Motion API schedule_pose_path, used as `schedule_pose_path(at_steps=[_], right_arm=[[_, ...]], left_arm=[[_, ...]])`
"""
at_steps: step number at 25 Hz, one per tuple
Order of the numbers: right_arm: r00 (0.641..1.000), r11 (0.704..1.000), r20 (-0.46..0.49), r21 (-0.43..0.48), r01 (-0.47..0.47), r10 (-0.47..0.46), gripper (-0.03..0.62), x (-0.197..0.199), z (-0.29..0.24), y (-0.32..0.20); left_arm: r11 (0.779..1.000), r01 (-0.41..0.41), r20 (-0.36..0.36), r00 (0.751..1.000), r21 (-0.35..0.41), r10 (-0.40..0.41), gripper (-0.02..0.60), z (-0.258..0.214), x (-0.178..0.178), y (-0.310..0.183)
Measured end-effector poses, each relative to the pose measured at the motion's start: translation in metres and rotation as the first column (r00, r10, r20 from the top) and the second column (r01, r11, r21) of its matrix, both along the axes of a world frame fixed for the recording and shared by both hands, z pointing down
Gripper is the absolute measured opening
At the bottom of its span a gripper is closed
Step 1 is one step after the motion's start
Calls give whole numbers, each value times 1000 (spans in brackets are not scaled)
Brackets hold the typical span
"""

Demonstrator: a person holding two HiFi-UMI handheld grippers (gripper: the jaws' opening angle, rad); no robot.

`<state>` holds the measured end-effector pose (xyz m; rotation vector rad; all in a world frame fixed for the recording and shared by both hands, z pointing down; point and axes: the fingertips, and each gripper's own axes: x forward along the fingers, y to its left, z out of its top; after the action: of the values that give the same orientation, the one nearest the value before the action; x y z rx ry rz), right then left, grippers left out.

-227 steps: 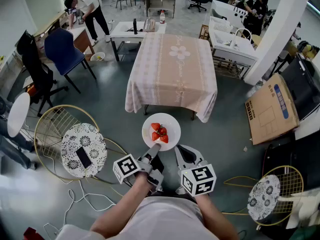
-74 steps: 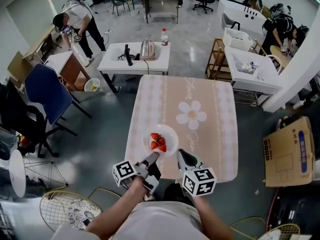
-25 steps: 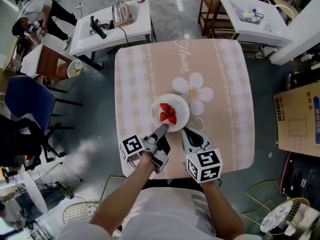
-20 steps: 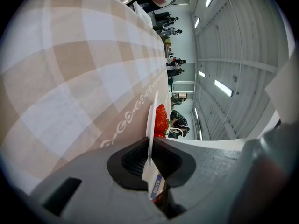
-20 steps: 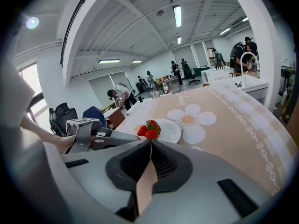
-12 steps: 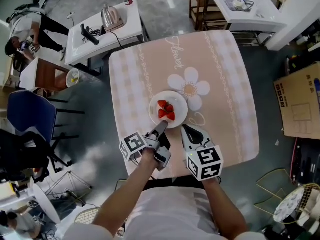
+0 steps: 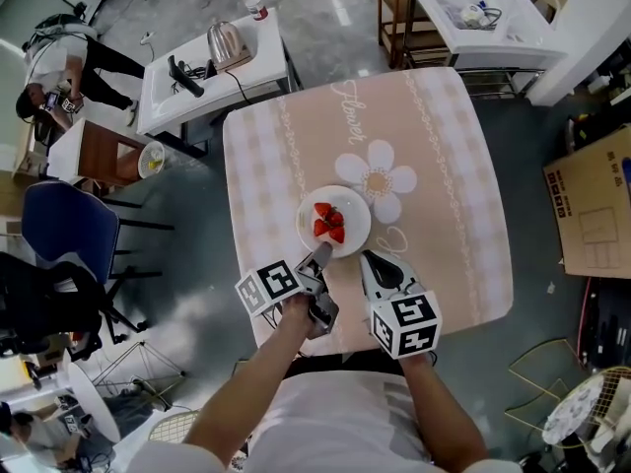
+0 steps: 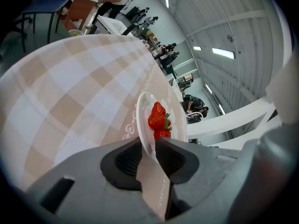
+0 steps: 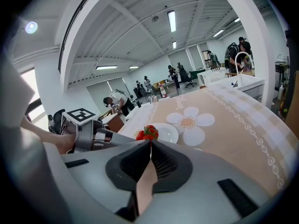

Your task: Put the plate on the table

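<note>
A white plate (image 7: pixel 347 208) carrying three strawberries (image 7: pixel 328 223) hangs low over the pink checked tablecloth (image 7: pixel 434 166), near the flower print (image 7: pixel 377 180). My left gripper (image 7: pixel 321 251) is shut on the plate's near rim; in the left gripper view the rim (image 8: pixel 145 125) runs down between the jaws of that gripper (image 8: pixel 148 146), and the strawberries (image 8: pixel 159 121) sit just beyond. I cannot tell whether the plate touches the cloth. My right gripper (image 7: pixel 366 258) hovers just right of the plate, shut and holding nothing. The right gripper view shows the right gripper (image 9: pixel 150 143) with the plate (image 9: pixel 167 132) ahead.
A white side table (image 7: pixel 212 72) with a kettle (image 7: pixel 225 39) and a bottle (image 7: pixel 255 1) stands beyond the table's far left corner. A blue chair (image 7: pixel 69 235) and a person (image 7: pixel 59 62) are to the left, a cardboard box (image 7: pixel 592 215) to the right.
The person has carried the plate from the open floor to above the table. In the last half second the plate and both grippers have barely shifted.
</note>
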<state>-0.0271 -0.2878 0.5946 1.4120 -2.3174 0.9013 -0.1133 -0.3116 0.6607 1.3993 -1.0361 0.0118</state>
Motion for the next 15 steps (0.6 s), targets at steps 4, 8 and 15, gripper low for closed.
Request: schedule_pose_path(at_steps=[4,8,15], right_arm=[[1000,1000,6,1,5,-5,5,3,-4,2],[1000,1000,7,7,15,-15,5,6,-7,4],[999,998,15,24,50,-51,5,1,-15,4]], left_arm=[[1000,-19,103,995,-10,20,86,0,-6,6],[1000,-21,133,991,-23,24,89,2,-10,12],[1000,18,130,991,4,-18,90,-9,-15,16]])
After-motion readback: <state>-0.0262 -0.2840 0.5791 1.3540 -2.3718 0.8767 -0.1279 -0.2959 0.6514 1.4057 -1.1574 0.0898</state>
